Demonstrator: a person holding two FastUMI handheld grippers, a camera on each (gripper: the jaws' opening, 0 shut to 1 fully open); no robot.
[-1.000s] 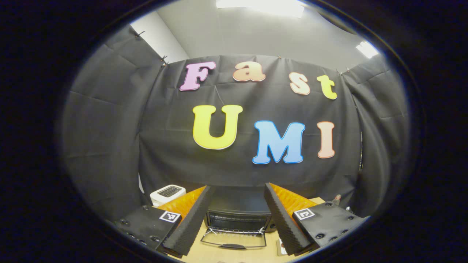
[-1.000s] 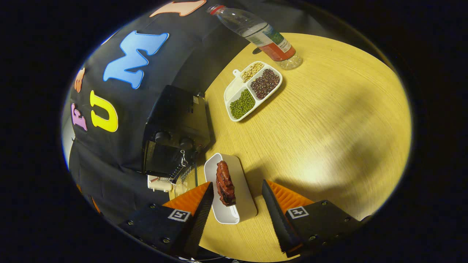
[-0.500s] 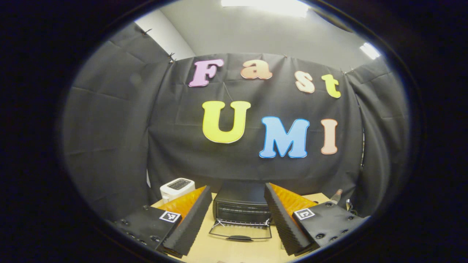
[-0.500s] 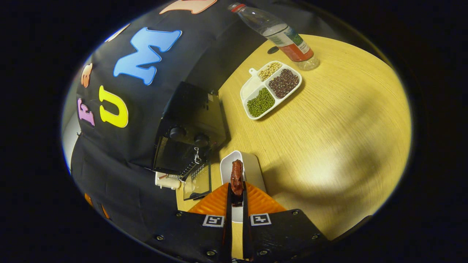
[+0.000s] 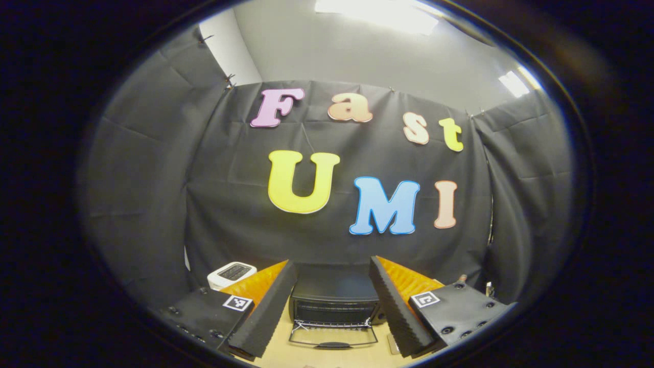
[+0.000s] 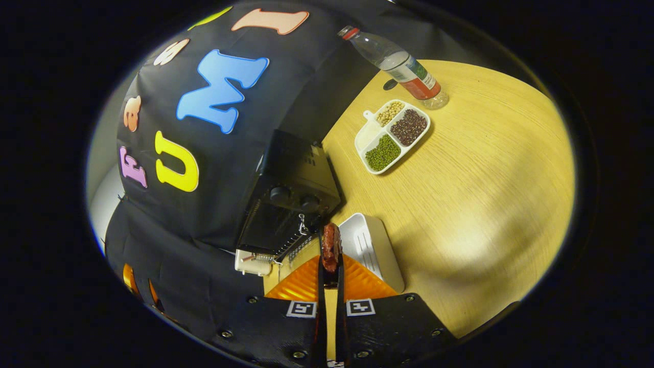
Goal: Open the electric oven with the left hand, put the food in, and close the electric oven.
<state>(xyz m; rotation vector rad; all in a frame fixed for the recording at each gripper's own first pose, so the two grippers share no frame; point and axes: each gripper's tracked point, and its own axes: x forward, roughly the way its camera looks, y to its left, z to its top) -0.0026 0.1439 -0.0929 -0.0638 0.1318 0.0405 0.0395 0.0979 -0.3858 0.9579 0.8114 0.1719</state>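
right gripper (image 6: 330, 266) clamped on meat (image 6: 330, 248) | left gripper (image 5: 332, 301) open, lower centre | risk: slipping before oven (image 6: 291, 204), snagging dropped door (image 5: 332, 336)

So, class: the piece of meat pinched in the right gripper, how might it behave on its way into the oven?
The meat looks glossy, so probably slippery. It stands upright above the right gripper, so seems fairly stiff, and likely light.

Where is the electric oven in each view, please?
Left gripper view: the oven is at bottom centre, between the open left claw's fingers, its door folded down.
Right gripper view: the oven is left of centre, beside the white dish.
Shared landmark: the bottle.
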